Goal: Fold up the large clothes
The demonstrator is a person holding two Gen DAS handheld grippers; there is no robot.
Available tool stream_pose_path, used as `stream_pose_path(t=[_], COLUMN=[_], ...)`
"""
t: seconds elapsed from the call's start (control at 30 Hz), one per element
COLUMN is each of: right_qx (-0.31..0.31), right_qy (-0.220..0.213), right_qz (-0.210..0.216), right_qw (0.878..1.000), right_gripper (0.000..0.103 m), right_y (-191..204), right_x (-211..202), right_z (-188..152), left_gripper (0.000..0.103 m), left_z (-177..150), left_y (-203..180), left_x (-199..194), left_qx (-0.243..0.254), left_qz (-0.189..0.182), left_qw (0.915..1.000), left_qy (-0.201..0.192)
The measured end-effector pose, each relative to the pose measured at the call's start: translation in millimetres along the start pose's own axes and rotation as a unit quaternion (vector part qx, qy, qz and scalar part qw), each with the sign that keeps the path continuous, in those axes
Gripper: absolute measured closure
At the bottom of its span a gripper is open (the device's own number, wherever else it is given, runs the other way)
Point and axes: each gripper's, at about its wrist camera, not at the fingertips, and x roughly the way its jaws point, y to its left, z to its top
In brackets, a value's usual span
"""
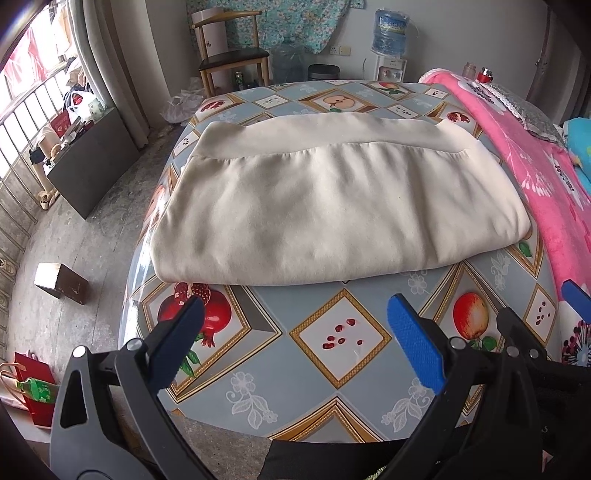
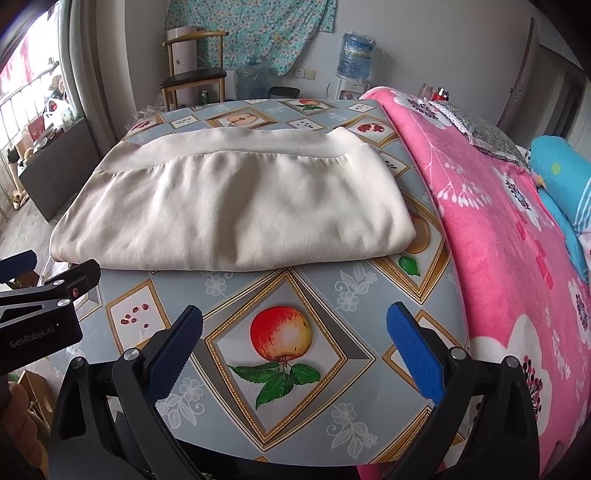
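A cream garment [image 1: 325,199] lies folded into a thick rectangle on the table [image 1: 343,339], its ribbed hem band along the far edge. The right wrist view shows the same cream garment [image 2: 236,206] from the right. My left gripper [image 1: 295,328] is open over the near part of the table, short of the garment's folded front edge, with nothing between its blue pads. My right gripper [image 2: 295,332] is open too, over a printed apple on the tablecloth [image 2: 317,373], also short of the cloth. The left gripper's body [image 2: 40,321] shows at the left of the right wrist view.
A pink flowered blanket [image 2: 491,236] covers the right side beside the table, with a blue pillow [image 2: 565,184] beyond. At the back stand a wooden chair [image 1: 231,55], water bottles [image 1: 389,31] and a bin. A dark cabinet [image 1: 92,162] and a small box [image 1: 61,282] are on the floor at left.
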Motion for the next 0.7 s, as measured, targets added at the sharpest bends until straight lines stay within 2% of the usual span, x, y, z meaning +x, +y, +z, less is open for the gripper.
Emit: stream_pose_path(t=[0.7], right_qx=[0.001], right_qy=[0.004], right_qz=[-0.005], right_qw=[1.0], right_gripper=[0.006], right_y=[2.4], right_x=[-2.0], right_z=[3.9], left_gripper=[0.007], left_z=[2.6], left_y=[4.6], left_x=[0.4], left_qx=[0.004], left_qz=[0.005], left_qw=[1.0], left_qy=[0.004])
